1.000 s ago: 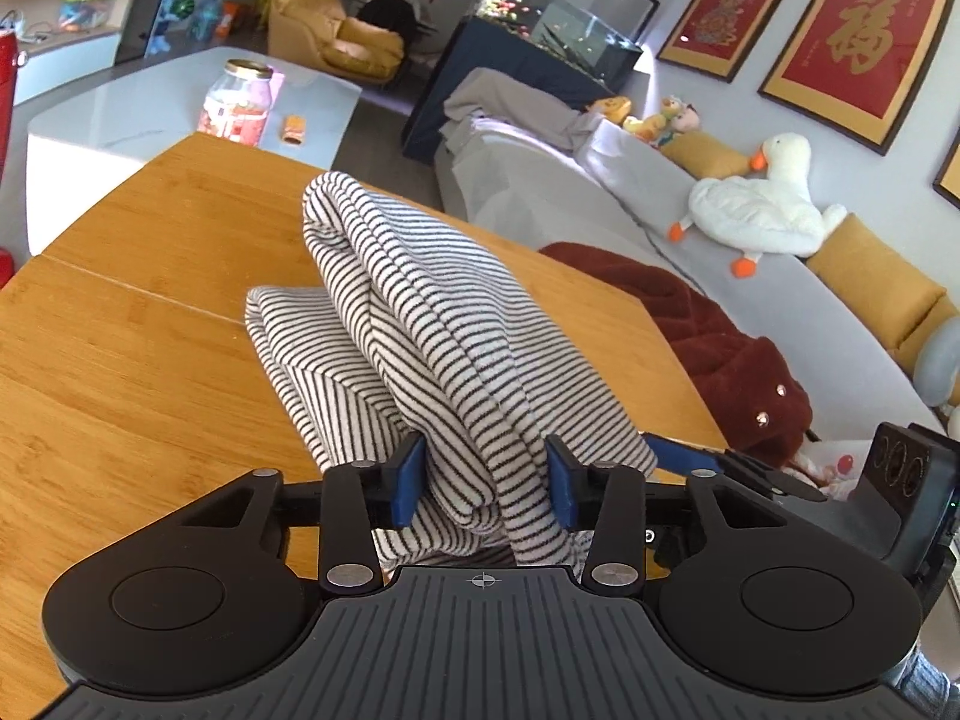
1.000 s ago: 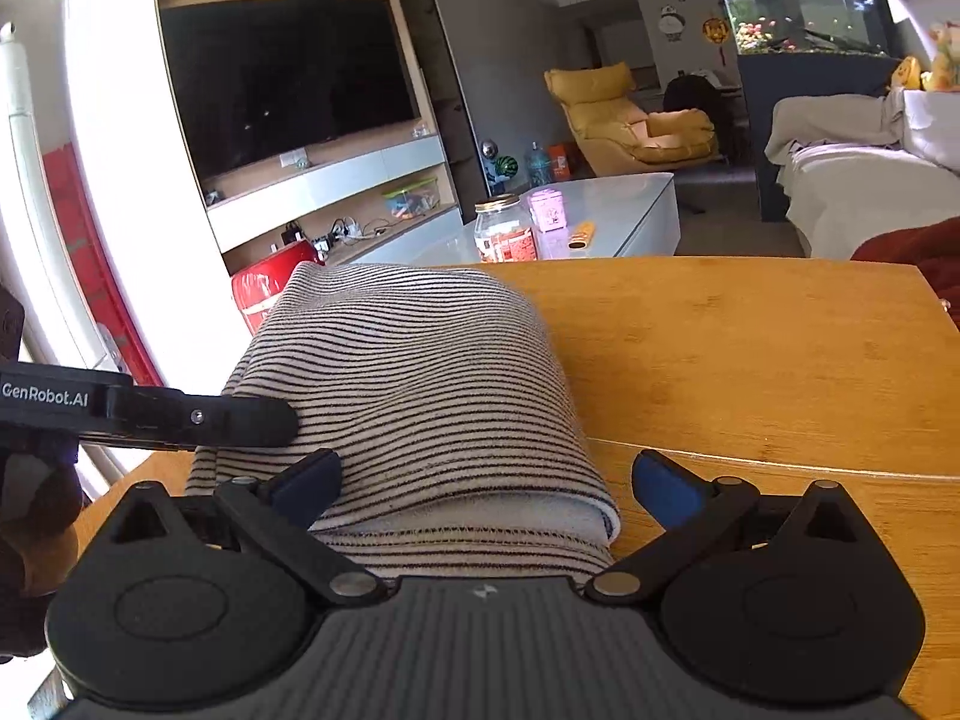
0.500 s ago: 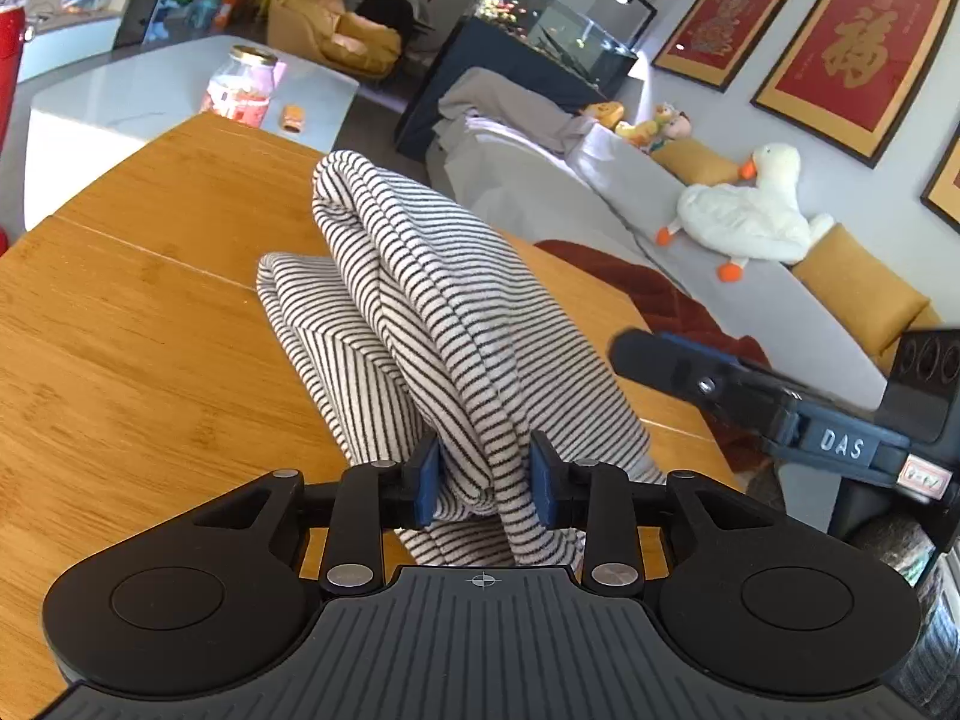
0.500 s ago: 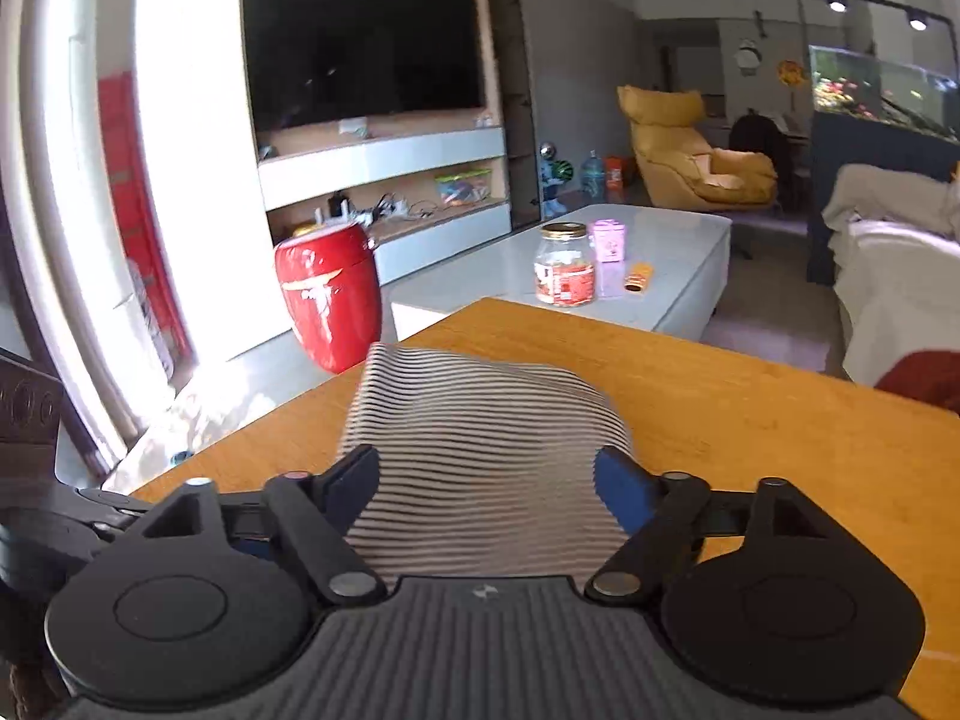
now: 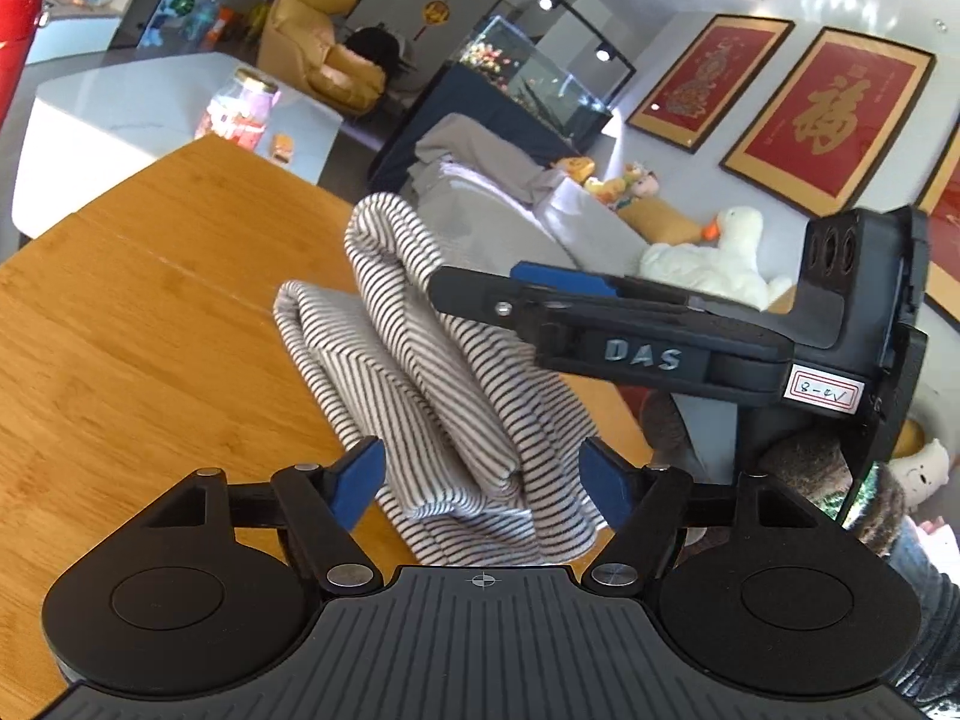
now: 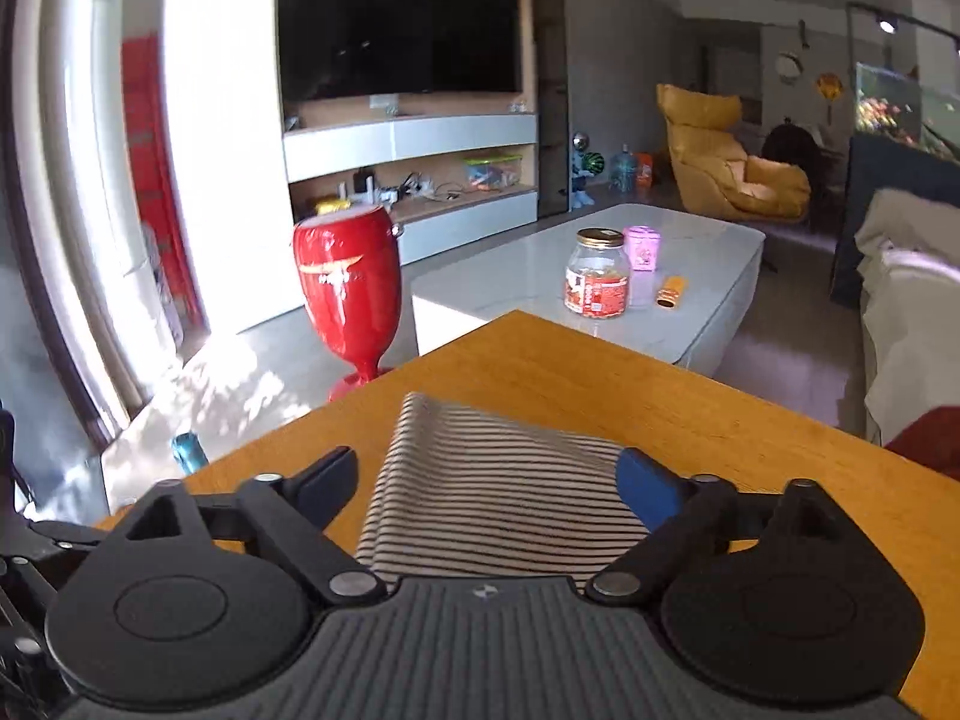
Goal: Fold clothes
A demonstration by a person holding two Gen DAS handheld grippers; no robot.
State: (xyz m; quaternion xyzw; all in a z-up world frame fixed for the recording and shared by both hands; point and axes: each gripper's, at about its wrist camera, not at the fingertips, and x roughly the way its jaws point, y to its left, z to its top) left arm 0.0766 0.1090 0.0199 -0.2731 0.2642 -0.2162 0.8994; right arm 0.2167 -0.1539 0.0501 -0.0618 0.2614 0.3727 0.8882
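The striped garment (image 5: pixel 432 384) lies folded in a thick bundle on the wooden table (image 5: pixel 120 330), close to the table's right edge as the left wrist view shows it, with one rounded fold standing up at its far end. The left gripper (image 5: pixel 483 477) frames the near end of the bundle; its jaws are opening and the blue pads stand clear of the cloth on both sides. The right gripper (image 5: pixel 474 291) reaches in from the right over the raised fold. In its own view its jaws are opening wide, the garment (image 6: pixel 492 498) lying between them, unpinched. Beyond the table's far corner a glass jar (image 6: pixel 597 273) stands on a white coffee table (image 6: pixel 708 252).
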